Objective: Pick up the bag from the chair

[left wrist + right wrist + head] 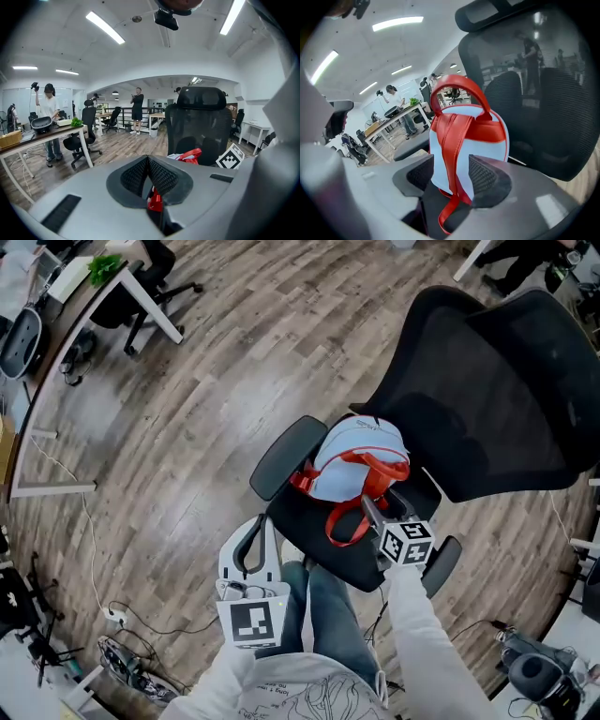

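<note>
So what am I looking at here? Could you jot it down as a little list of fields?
chair: black office chair on a wood floor
bag: light blue with red straps, upright on the seat
right claw: open, a red strap hanging between its pads, not gripped
left claw: shut, empty, short of the chair
bag lifted: not yet

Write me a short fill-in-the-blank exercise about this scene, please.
1. The bag has ____ straps.
2. It rests on the chair's ____.
3. The left gripper is shut, while the right gripper is ____.
Missing words: red; seat; open.
</note>
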The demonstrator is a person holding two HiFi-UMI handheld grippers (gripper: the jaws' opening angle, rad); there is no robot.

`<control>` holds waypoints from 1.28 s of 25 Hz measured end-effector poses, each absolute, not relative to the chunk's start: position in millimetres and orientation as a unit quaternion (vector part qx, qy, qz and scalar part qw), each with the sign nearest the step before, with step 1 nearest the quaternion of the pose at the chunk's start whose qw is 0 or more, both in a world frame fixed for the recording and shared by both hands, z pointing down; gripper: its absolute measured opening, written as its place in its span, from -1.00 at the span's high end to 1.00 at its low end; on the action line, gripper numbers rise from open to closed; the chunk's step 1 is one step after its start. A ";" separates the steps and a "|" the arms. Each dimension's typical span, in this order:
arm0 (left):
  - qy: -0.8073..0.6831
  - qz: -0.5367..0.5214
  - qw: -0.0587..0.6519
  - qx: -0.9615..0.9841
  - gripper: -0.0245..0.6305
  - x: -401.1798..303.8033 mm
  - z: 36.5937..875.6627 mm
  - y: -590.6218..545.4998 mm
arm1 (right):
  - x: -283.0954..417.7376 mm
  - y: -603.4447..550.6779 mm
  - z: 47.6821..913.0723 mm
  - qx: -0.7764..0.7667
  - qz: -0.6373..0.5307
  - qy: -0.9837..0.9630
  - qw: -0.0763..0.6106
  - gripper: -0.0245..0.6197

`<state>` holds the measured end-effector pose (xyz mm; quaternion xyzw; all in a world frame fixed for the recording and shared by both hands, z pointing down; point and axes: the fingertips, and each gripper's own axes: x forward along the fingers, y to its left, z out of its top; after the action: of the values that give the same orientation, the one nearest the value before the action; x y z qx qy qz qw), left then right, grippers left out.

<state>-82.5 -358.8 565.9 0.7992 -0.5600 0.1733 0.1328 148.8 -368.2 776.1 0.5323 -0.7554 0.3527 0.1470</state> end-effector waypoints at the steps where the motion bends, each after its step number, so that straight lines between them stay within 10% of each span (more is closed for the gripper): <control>1: -0.561 0.175 0.136 0.798 0.90 -83.5 568.4 -356.8 | 145.4 -367.7 781.9 0.524 0.358 -0.758 0.152 0.21; 7: -0.564 0.182 0.142 0.793 0.91 -87.5 575.7 -349.4 | 131.3 -372.9 789.3 0.502 0.357 -0.773 0.156 0.23; 10: -0.568 0.182 0.144 0.790 0.90 -90.3 572.7 -349.2 | 127.8 -379.8 784.2 0.494 0.363 -0.777 0.142 0.70; 14: -0.573 0.180 0.145 0.786 0.91 -90.5 568.2 -349.1 | 118.8 -379.4 772.7 0.466 0.361 -0.797 0.134 0.81; 32: -0.586 0.154 0.119 0.787 0.91 -82.2 534.8 -353.4 | 117.7 -387.9 691.3 0.456 0.324 -0.823 0.098 0.85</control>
<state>-82.2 -353.4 534.8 0.7868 -0.5858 0.1536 0.1193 117.7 -387.9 691.3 0.4564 -0.8228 0.3241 0.0983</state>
